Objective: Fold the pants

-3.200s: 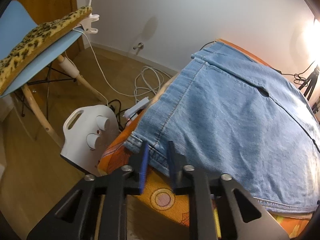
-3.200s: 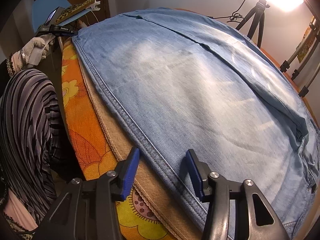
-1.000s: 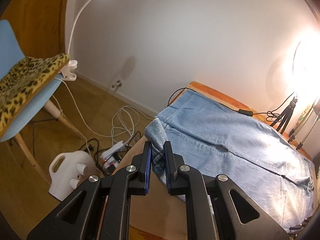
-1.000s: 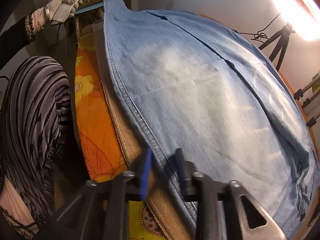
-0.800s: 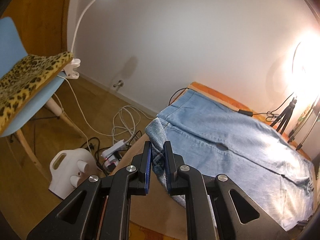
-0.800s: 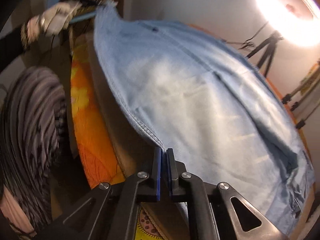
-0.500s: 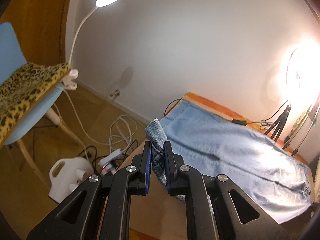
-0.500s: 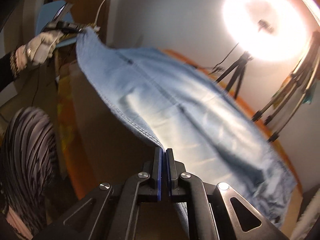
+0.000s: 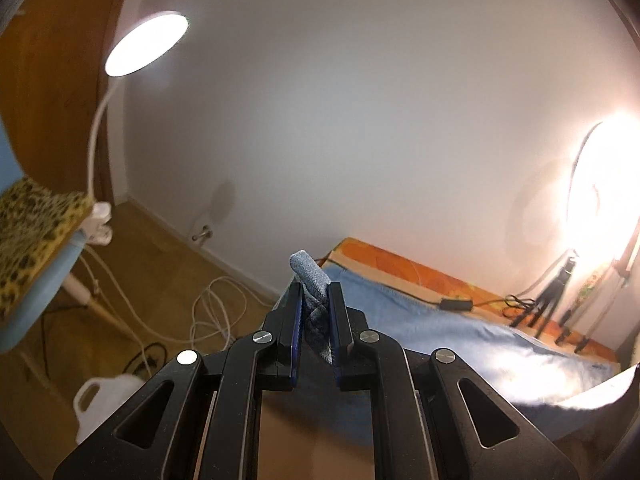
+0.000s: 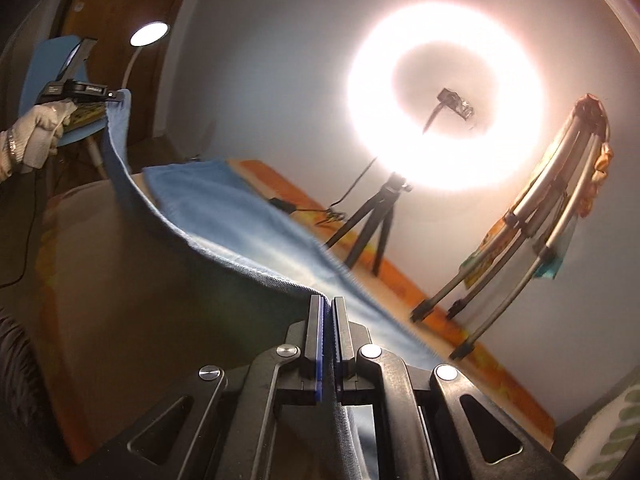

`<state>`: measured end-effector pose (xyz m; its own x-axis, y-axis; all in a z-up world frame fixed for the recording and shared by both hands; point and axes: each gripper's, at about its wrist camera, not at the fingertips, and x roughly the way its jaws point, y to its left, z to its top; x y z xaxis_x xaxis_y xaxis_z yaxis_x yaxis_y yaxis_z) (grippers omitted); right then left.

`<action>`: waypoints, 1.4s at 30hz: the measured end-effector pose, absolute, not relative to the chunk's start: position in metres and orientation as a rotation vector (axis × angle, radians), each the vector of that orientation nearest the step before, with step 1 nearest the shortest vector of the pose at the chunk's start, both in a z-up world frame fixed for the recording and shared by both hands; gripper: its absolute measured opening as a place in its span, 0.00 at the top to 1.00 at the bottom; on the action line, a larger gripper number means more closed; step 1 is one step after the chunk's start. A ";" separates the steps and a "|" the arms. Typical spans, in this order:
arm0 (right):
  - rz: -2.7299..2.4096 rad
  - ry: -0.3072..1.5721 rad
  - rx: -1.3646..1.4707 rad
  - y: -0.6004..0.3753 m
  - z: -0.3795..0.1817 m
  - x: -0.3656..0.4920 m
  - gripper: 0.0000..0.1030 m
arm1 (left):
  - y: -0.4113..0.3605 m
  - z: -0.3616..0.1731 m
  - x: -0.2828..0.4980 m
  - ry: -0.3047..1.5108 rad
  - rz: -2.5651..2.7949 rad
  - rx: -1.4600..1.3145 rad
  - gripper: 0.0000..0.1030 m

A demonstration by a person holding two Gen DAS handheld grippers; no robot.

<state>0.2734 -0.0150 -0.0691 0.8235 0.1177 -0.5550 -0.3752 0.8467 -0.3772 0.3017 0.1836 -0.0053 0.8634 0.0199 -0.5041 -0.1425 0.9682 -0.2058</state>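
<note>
Right wrist view: my right gripper (image 10: 327,308) was clamped on the near edge of the jeans (image 10: 240,216), which a second before still lay flat on the table (image 10: 404,280). Far to the left, my left gripper (image 10: 114,96) in my gloved left hand (image 10: 38,128) pinched the other end. Both had risen, so the denim edge now hung lifted between them while the far half stayed on the table near the ring light (image 10: 444,92). I judged the fold-over was under way.
</note>
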 end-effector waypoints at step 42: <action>0.190 0.701 -0.416 -0.062 -0.143 0.464 0.63 | 0.093 -0.065 0.499 0.699 0.139 0.008 0.63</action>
<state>0.4644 -0.0623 -0.1428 0.7515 0.0310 -0.6589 -0.3056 0.9016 -0.3061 0.4993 0.0926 -0.0654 0.7566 0.1302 -0.6408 -0.1250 0.9907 0.0537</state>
